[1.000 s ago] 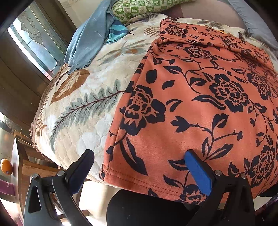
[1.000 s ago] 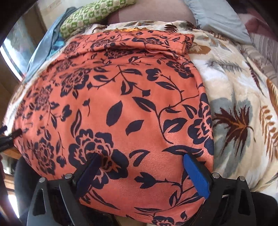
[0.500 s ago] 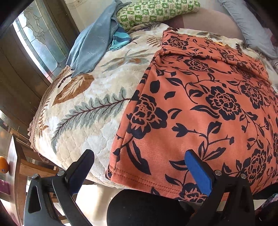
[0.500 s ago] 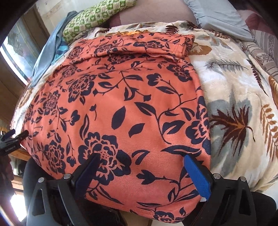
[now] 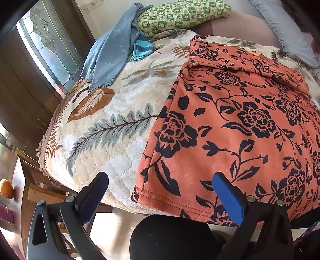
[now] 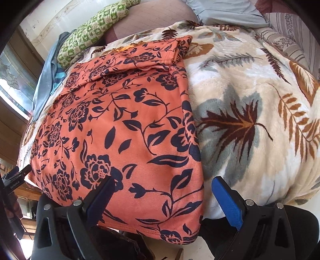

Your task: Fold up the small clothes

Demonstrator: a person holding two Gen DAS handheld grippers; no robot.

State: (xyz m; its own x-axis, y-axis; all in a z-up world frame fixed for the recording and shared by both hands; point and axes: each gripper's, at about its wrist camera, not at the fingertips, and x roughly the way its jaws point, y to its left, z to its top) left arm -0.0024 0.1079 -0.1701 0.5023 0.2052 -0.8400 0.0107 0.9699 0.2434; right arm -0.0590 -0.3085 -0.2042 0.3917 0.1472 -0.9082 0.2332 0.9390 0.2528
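Observation:
An orange garment with a dark navy flower print (image 5: 240, 124) lies spread flat on the bed, its far end folded over. It also shows in the right wrist view (image 6: 124, 130). My left gripper (image 5: 160, 192) is open and empty, hovering over the garment's near left hem corner. My right gripper (image 6: 164, 192) is open and empty, over the garment's near right hem corner. The left gripper's tip (image 6: 18, 176) shows at the left edge of the right wrist view.
A cream leaf-print blanket (image 5: 112, 124) covers the bed. A blue garment (image 5: 108, 56) and a green checked pillow (image 5: 180, 16) lie at the far left. A grey pillow (image 6: 230, 12) lies far right. A wooden table with an orange (image 5: 7, 189) stands left.
Both grippers have pulled back and outward. The left now straddles the garment's left corner, the right its right corner. Both stay open.

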